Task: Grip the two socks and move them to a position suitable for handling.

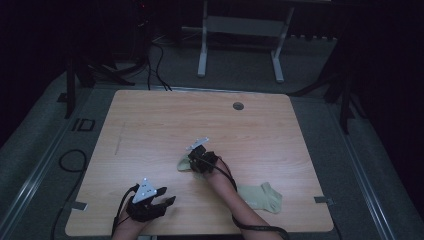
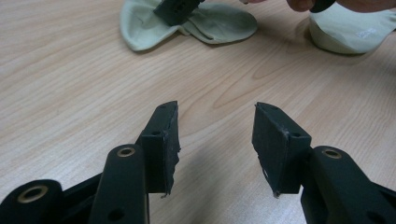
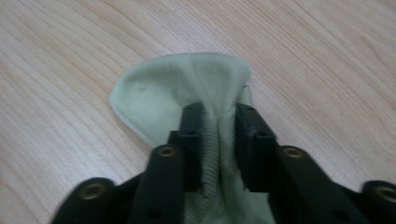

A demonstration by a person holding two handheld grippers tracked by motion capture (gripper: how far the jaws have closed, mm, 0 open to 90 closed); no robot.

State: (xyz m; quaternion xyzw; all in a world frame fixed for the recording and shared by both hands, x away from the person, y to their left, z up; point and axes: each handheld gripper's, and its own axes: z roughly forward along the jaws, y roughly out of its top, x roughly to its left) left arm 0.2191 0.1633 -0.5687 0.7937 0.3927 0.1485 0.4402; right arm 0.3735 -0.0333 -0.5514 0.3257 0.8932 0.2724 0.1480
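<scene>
Right tool near the middle of the wooden counter, jaws pinched on a pale green sock, partly hidden under that tool. Second sock flat, near and to the right, partly covered by the right forearm. Left tool low at the near left edge, jaws apart, holding nothing. Dim room beyond, hard to make out.

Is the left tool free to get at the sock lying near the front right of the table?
Probably not easily. The left tool is open and empty, but the right forearm lies across the path to that sock, so it would have to go over it.
</scene>
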